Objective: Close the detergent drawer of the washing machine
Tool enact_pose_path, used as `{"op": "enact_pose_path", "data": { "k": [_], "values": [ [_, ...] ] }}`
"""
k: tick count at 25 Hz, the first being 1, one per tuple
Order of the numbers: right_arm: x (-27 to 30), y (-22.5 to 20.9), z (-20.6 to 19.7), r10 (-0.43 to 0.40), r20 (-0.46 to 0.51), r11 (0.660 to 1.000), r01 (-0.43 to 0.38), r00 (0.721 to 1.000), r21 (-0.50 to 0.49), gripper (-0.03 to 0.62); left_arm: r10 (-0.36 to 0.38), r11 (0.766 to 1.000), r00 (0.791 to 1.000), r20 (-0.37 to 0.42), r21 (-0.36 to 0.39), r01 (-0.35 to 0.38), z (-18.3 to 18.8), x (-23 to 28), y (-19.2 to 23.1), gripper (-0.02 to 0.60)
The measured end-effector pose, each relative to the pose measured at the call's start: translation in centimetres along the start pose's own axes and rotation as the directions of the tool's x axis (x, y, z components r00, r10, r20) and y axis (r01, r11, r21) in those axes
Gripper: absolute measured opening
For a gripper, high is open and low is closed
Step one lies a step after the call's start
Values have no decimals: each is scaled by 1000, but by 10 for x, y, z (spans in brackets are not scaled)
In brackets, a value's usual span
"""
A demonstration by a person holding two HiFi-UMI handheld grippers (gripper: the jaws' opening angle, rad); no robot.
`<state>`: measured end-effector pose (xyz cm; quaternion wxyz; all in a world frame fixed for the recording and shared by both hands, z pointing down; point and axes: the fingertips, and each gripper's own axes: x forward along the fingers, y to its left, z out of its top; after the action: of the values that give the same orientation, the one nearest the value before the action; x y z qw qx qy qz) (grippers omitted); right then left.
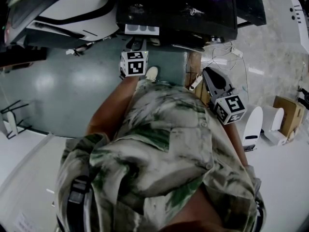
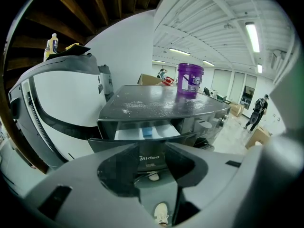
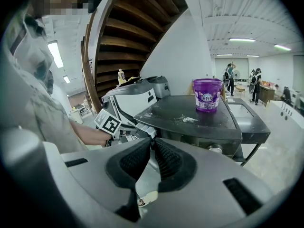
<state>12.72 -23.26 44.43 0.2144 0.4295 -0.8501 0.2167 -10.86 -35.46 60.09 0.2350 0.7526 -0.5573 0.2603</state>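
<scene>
Counting what I have on screen: two grippers, one washing machine [image 1: 183, 8], one detergent drawer [image 2: 147, 131] and one purple tub [image 2: 190, 80].

My left gripper [image 2: 152, 148] is held up at the front of the machine with its jaws spread apart. The dark front panel of the drawer, with its brand label, shows in the gap between them. I can't make out whether either jaw actually touches the panel. The drawer is pulled out from the upper front of the machine, and I can see its white compartments with one blue insert in the middle.

My right gripper [image 3: 151, 144] hangs off to the side, away from the machine. Its two ribbed pads are pressed tip to tip and nothing is caught between them. From the right gripper view I can see the marker cube [image 3: 110, 124] of the left gripper right by the open drawer.

The purple tub stands upright on the machine's dark lid, which is dusted with white powder [image 3: 190, 119] (a single scattered patch in front of the tub). One pale shoe [image 1: 151, 73] shows on the floor below the drawer. Two people [image 3: 257, 84] stand far back in the hall on the right. One cardboard box [image 1: 289, 114] sits on the floor at my right.
</scene>
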Motion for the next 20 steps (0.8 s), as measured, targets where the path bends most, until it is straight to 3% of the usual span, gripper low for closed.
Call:
{"op": "enact_pose_path", "data": {
  "k": [20],
  "values": [
    [4,-1,2,-45,6,999,44,999,31,52,-19,1000,1000,-2,19,19,13,14,5,178]
  ]
}}
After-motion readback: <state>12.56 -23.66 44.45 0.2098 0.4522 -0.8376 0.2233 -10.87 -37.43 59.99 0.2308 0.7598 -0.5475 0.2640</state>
